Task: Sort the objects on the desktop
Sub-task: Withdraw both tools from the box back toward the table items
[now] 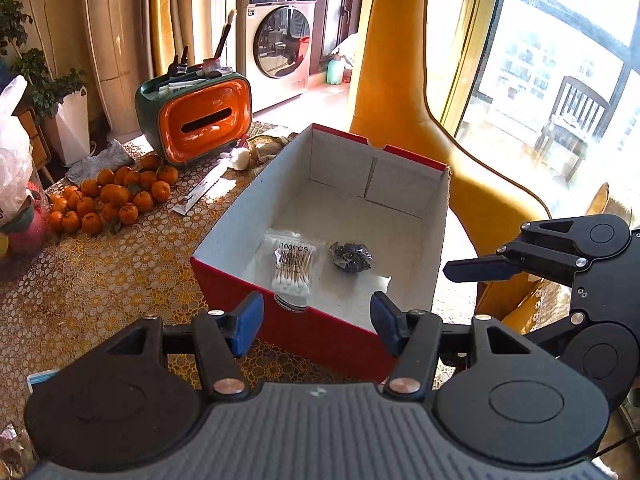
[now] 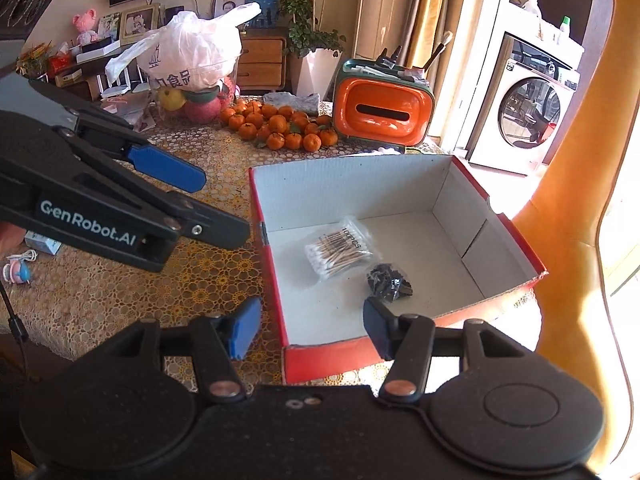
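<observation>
Both the left gripper point(image 1: 317, 322) and right gripper point(image 2: 312, 326) gape empty (blue pads apart) over the red box point(image 1: 320, 332) near rim; ahead, cotton swabs point(image 1: 293, 268) and perhaps a dark packet point(image 1: 350, 257).

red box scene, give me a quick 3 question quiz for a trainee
1. True or false: the red box holds a cotton swab pack.
2. What lies beside the swabs in the box? A) small dark bag B) an orange C) a brush
3. Fill in: both grippers, left gripper and right gripper, are ____ and hold nothing.

Key: 1 true; 2 A, the small dark bag; 3 open.
</observation>
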Tool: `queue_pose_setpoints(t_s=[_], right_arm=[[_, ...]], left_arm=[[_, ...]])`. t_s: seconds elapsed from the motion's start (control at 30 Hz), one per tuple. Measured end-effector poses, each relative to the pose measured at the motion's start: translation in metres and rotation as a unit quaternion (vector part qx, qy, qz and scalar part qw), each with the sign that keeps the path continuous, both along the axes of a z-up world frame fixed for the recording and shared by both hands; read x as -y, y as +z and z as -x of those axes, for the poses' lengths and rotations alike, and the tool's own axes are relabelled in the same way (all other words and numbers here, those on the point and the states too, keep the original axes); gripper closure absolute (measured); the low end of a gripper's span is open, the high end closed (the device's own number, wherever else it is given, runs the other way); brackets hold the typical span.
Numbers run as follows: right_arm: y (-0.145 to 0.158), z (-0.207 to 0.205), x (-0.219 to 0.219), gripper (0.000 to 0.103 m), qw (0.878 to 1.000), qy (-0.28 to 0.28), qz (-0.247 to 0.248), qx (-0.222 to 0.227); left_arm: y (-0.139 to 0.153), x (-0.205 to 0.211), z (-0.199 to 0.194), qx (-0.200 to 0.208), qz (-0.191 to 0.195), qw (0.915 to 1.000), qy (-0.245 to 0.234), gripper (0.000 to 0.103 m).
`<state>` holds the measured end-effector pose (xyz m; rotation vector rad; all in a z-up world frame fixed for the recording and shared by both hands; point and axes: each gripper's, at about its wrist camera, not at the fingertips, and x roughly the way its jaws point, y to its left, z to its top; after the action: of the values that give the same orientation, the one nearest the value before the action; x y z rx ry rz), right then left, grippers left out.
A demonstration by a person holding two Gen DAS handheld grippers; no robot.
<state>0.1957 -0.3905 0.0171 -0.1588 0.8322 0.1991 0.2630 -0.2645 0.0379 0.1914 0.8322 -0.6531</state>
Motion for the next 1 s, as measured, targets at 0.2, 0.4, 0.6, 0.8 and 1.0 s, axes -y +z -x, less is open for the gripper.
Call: queue_pose_setpoints(t_s=[0.2, 0.4, 0.6, 0.8, 1.0], right_arm=[[0.014, 0.025, -0.018, 0.046, 1.000, 0.008, -0.005, 0.019], [0.029, 0.047, -0.039, 0.046, 0.999, 0.016, -0.017, 0.040], [0.036, 0.066, -0.060, 0.046, 0.998, 0.018, -0.028, 0.058], [0.037, 0.082, -0.084, 0.046, 0.996, 0.029, -0.044, 0.067], [0.030, 0.092, -0.116, 0.045, 0.995, 0.045, -0.056, 0.069]], left_arm=[[0.015, -0.028, 0.035, 0.016, 0.017, 0.9997, 0.003, 0.045], [0.026, -0.063, 0.067, 0.031, 0.035, 0.9988, 0.015, 0.045], [0.037, -0.095, 0.098, 0.054, 0.046, 0.9969, 0.033, 0.045], [0.042, -0.131, 0.129, 0.074, 0.058, 0.9938, 0.059, 0.045], [0.037, -0.166, 0.154, 0.085, 0.068, 0.9903, 0.086, 0.045]])
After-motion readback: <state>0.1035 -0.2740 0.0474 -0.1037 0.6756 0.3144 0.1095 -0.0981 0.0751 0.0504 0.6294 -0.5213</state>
